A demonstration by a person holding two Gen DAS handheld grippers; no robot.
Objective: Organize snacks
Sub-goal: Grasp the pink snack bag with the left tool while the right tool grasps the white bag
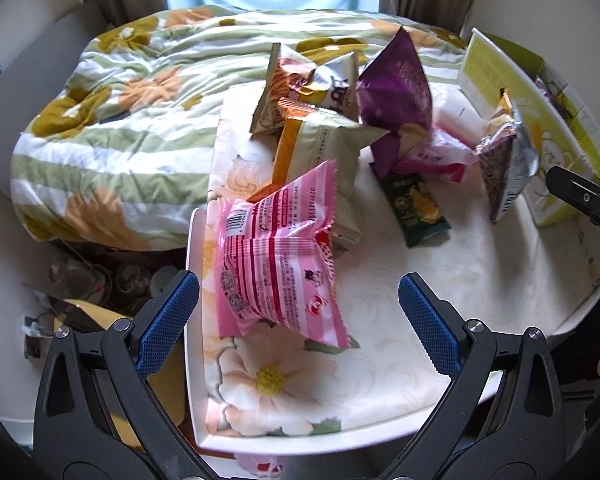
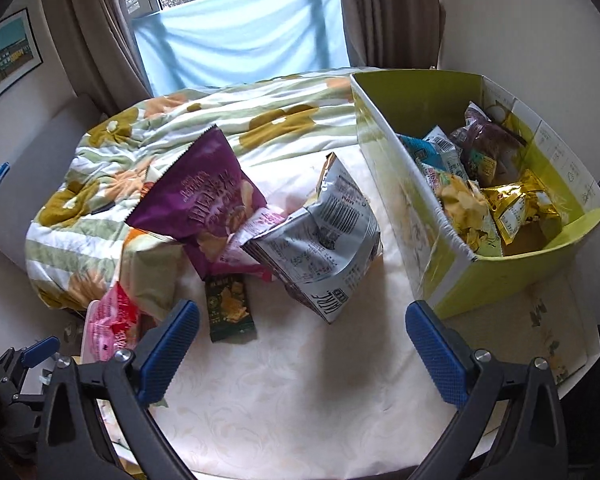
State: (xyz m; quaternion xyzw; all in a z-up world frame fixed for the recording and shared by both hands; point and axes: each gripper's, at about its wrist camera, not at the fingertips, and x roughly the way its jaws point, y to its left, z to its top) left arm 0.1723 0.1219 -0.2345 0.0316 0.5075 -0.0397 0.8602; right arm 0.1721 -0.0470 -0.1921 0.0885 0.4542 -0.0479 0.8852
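Snack bags lie on a floral-topped white table [image 1: 380, 352]. In the left wrist view a pink bag [image 1: 278, 264] lies nearest, just ahead of my open, empty left gripper [image 1: 298, 320]. Behind it are a cream and orange bag [image 1: 320, 148], a purple chip bag [image 1: 400, 96], a small dark green packet [image 1: 418, 208] and a silver bag [image 1: 508, 168]. In the right wrist view my open, empty right gripper [image 2: 302, 344] hovers over the table, short of the silver bag [image 2: 328, 240], the green packet [image 2: 230, 308] and the purple bag [image 2: 204, 200]. A yellow-green box [image 2: 496, 280] at right holds several snacks.
A bed with a green and orange floral quilt [image 1: 112, 128] lies beyond the table's left edge. Curtains and a window [image 2: 240, 40] stand behind. Clutter sits on the floor [image 1: 100, 280] left of the table. The right gripper's black body [image 1: 588, 200] shows at the right edge.
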